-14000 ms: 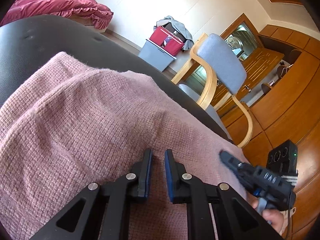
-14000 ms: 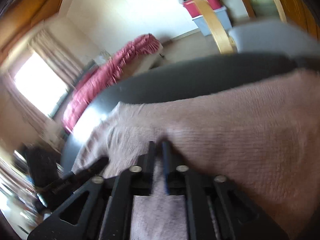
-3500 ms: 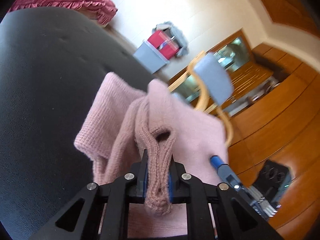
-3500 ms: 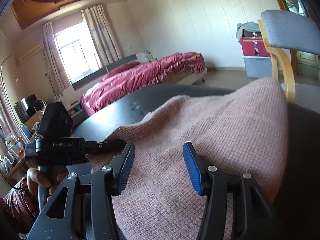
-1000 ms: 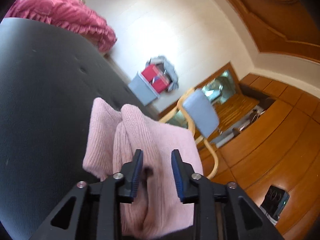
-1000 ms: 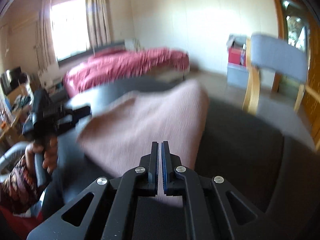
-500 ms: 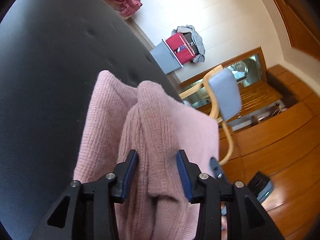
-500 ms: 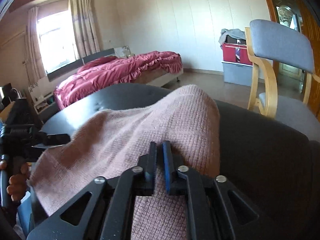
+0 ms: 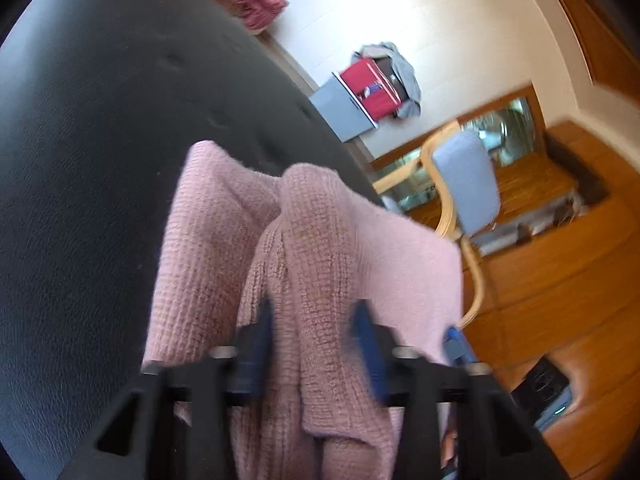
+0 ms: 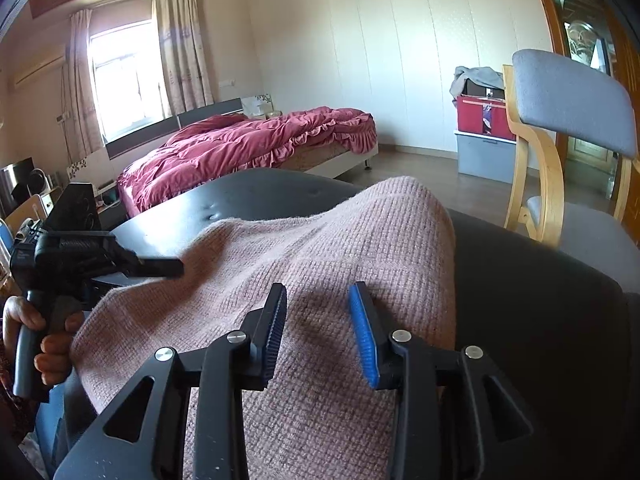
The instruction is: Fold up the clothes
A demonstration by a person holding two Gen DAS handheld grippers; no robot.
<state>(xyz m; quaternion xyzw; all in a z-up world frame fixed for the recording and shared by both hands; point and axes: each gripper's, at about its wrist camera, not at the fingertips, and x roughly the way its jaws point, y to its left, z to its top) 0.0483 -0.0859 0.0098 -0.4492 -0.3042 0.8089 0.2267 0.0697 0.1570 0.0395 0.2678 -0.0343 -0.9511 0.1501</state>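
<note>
- Fingers first: the left gripper (image 9: 314,344) is closing its blurred blue pads round a raised ridge of the pink sweater (image 9: 320,248); the knit sits between them, though whether they press it yet I cannot tell.
- Over on the right gripper (image 10: 318,334), the jaws are opening, blue pads spread apart above flat knit, nothing pinched between them.
- That pink sweater lies folded on the black padded surface (image 9: 92,160), one bunched fold rising toward the far edge.
- From the right wrist view, a hand (image 10: 48,340) grips the left tool's handle at the sweater's left edge, its finger tip lying over the cloth.
- Now the containers: a grey bin (image 10: 486,158) stands on the floor against the white wall, a red box (image 10: 482,118) stacked on top.
- Grey cloth (image 10: 476,76) is heaped over the red box; what lies inside either I cannot make out.
- Beside them stands a wooden chair (image 10: 568,104) with grey cushions.
- Farther back, a bed (image 10: 248,144) with rumpled crimson covers sits under the curtained window (image 10: 124,76).
</note>
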